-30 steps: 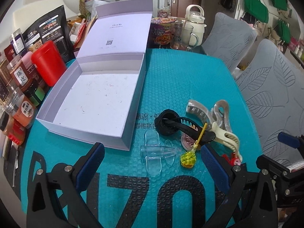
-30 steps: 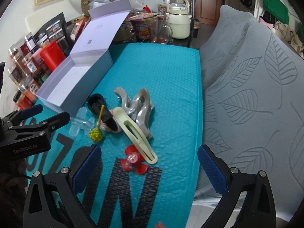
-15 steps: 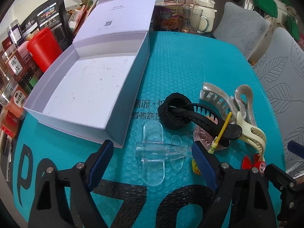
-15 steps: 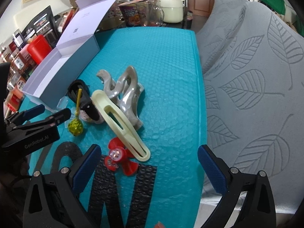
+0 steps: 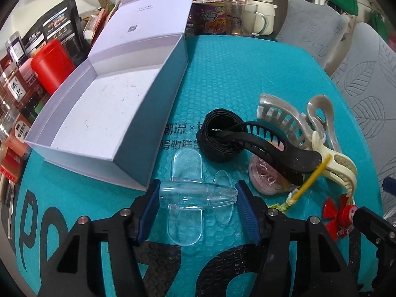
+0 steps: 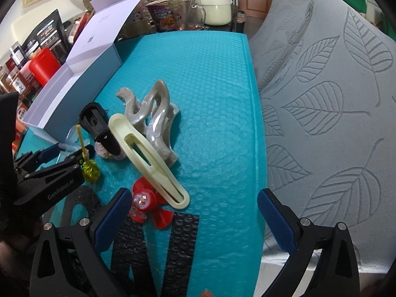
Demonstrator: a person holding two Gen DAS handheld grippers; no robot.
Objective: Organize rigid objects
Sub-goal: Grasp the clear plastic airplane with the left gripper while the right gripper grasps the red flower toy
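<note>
A clear plastic toy plane [image 5: 195, 195] lies on the teal mat, and my left gripper [image 5: 198, 198] is shut on its body, a pad at each end. Beyond it sits an open white box [image 5: 99, 113] with a bare floor. To the right is a pile: a black hair clip [image 5: 267, 146] over a black ring [image 5: 217, 136], grey claw clips [image 6: 153, 113], a cream clip [image 6: 148, 158], a pink disc [image 5: 262, 173], a yellow-green pick [image 6: 89, 168] and a red propeller toy [image 6: 148, 208]. My right gripper [image 6: 195, 212] is open and empty, above the mat beside the red toy.
Jars, a red canister [image 5: 54, 64] and snack bags crowd the left edge. A kettle [image 6: 217, 5], glass mug and noodle cup stand at the far end. Grey leaf-pattern chair cushions [image 6: 334, 99] line the right side.
My left gripper has moved forward and down and its jaws have closed on the clear plane. My right gripper has moved nearer the red toy and stays open.
</note>
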